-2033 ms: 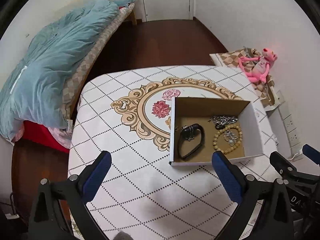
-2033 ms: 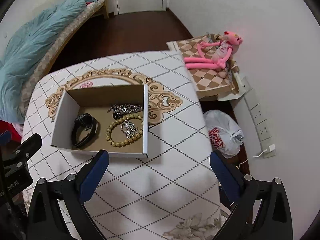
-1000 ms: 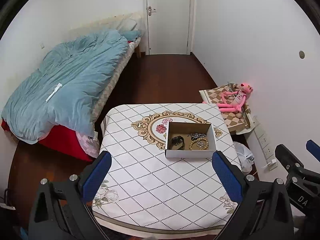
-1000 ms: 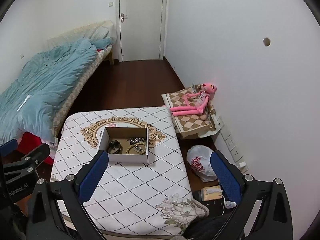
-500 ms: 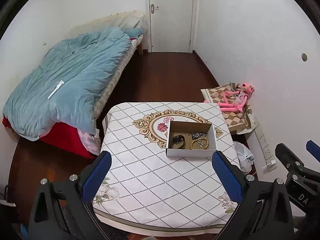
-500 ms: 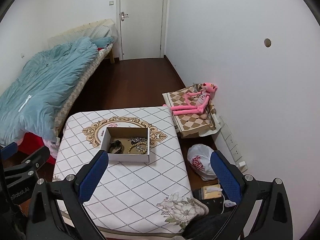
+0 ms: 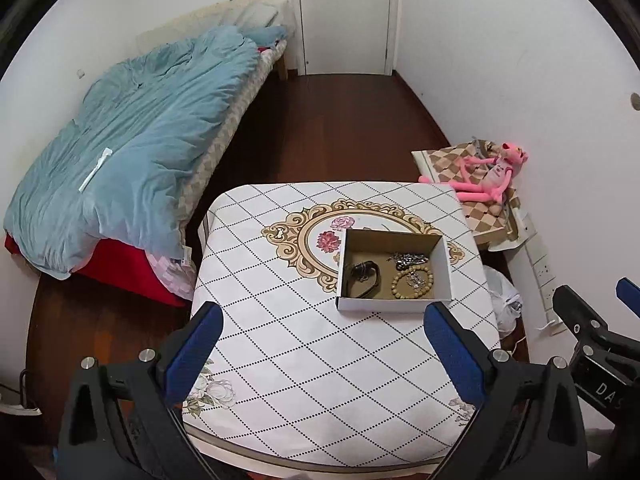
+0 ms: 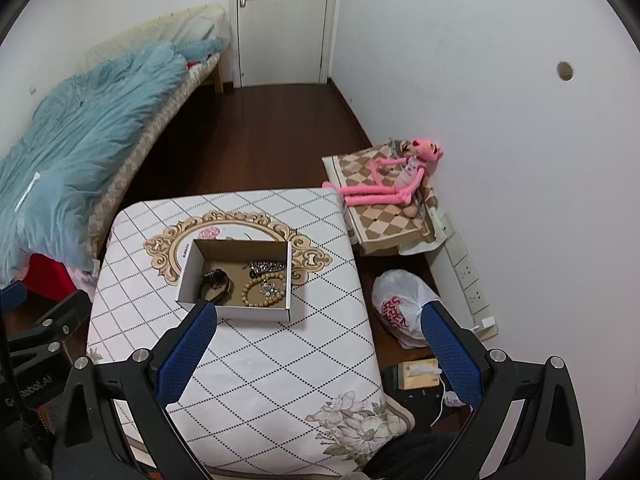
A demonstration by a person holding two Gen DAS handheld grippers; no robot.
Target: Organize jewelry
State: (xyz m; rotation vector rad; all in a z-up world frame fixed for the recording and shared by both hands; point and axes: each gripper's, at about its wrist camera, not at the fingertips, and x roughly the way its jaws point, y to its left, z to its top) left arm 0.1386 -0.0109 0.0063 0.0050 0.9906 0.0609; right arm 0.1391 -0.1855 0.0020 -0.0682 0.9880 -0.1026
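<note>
An open cardboard box [image 7: 444, 264] [image 8: 188, 272] sits on the table [image 7: 280, 340] [image 8: 272, 368] with a patterned cloth. Inside lie a black watch [image 7: 362, 276] [image 8: 216, 282], a wooden bead bracelet [image 7: 412, 280] [image 8: 264, 290] and a silver chain [image 7: 410, 259] [image 8: 266, 267]. My left gripper [image 7: 324, 344] is open and empty, held high above the table's near side. My right gripper [image 8: 320, 344] is open and empty, also high, over the table's right edge. Each gripper shows at the edge of the other's view.
A bed with a blue quilt [image 7: 132, 152] stands left of the table. A pink plush toy [image 8: 396, 184] lies on a checked cushion by the right wall. A white plastic bag [image 8: 400, 308] and a small carton [image 8: 420, 374] sit on the floor at the right. A door [image 7: 344, 16] is at the back.
Both grippers rose far from the box two seconds ago, then came back somewhat closer over the last second. Both stay open. The jewelry in the box has not moved.
</note>
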